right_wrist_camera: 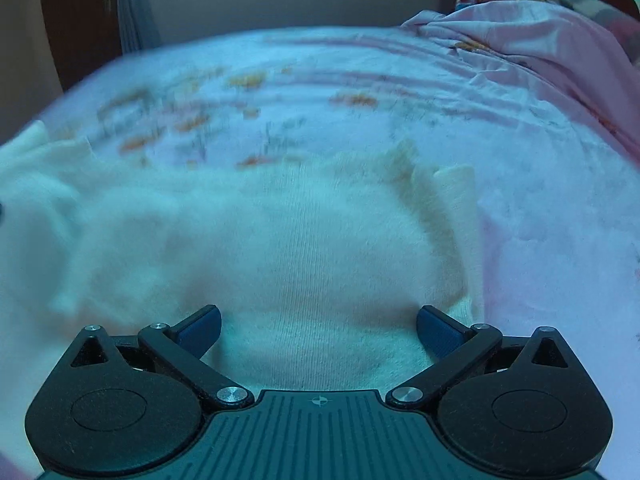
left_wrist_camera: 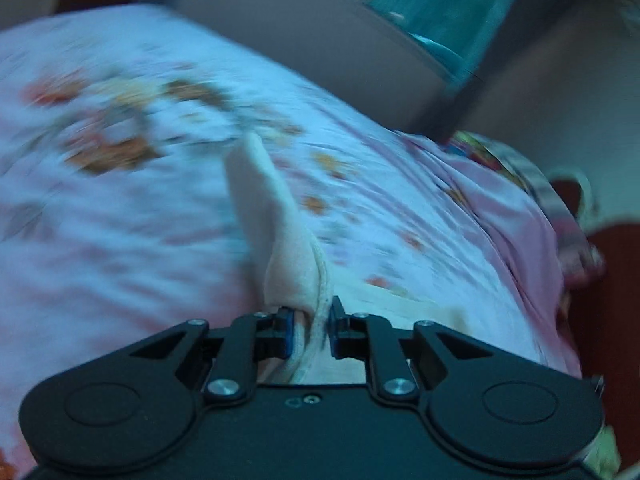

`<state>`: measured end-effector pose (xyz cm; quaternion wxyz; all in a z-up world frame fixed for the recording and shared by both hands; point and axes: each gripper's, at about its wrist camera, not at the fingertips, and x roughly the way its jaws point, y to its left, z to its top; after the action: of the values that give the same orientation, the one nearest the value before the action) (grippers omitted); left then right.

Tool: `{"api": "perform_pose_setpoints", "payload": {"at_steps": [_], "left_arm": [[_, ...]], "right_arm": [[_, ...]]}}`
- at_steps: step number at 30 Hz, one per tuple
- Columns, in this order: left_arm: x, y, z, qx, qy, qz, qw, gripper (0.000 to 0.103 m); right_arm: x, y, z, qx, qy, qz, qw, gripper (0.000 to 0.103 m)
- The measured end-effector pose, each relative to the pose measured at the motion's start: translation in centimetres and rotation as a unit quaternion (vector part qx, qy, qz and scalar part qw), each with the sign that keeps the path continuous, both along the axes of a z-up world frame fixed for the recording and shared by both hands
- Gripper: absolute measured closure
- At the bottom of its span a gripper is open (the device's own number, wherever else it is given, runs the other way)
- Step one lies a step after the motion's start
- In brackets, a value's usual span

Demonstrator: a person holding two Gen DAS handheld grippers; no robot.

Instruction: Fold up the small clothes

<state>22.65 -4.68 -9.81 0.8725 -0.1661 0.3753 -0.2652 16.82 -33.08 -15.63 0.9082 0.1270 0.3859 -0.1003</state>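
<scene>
1. Cream garment [right_wrist_camera: 288,248] lies spread on the bed's floral sheet [right_wrist_camera: 400,80], one hemmed edge lifted.
2. Your left hand-held gripper [left_wrist_camera: 310,326] is clenched on that edge [left_wrist_camera: 288,264], probably so you can carry it over for a fold.
3. Your right hand-held gripper [right_wrist_camera: 318,330] hangs released just above the cloth, gripping nothing.
4. Rumpled pink bedding [right_wrist_camera: 540,32] sits well apart.

Both grippers had matte black bodies with two rounded housings, each bearing a recessed disc. Left gripper [left_wrist_camera: 311,330]: black linkage arms, silver screws, blue-edged pads. Right gripper [right_wrist_camera: 318,330]: blue ribbed finger pads [right_wrist_camera: 436,334], ribbed centre plate with small crosshair mark.
</scene>
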Motion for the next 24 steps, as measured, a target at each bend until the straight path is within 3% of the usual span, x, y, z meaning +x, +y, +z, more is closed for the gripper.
{"api": "perform_pose_setpoints", "payload": {"at_steps": [4, 8, 11, 12, 16, 18, 24], "left_arm": [[-2.2, -6.9, 0.8, 0.022, -0.015, -0.065, 0.9976, 0.09], [-4.5, -13.5, -1.9, 0.064, 0.019, -0.113, 0.9914, 0.09], [-6.0, -15.9, -3.2, 0.082, 0.053, -0.138, 0.9856, 0.084], [-6.3, -16.0, -3.1, 0.074, 0.056, -0.138, 0.9861, 0.078], [-7.2, -14.3, -1.1, 0.044, 0.063, -0.137, 0.9876, 0.077], [-7.5, -12.7, 0.2, 0.027, 0.061, -0.131, 0.9892, 0.072], [-8.1, -6.9, 1.3, 0.079, 0.019, -0.074, 0.994, 0.067]], "right_arm": [[-2.8, -2.6, 1.9, 0.053, -0.04, -0.022, 0.998, 0.0], [-5.9, -5.4, 3.8, 0.057, -0.056, -0.042, 0.996, 0.0], [-7.9, -7.3, 4.2, 0.063, -0.057, -0.048, 0.995, 0.0], [-8.4, -7.8, 4.2, 0.066, -0.056, -0.051, 0.995, 0.0], [-10.0, -8.7, 4.3, 0.094, -0.061, -0.057, 0.992, 0.0], [-10.3, -8.4, 4.6, 0.112, -0.066, -0.052, 0.99, 0.0], [-9.1, -6.2, 4.6, 0.167, -0.062, -0.023, 0.984, 0.0]]}}
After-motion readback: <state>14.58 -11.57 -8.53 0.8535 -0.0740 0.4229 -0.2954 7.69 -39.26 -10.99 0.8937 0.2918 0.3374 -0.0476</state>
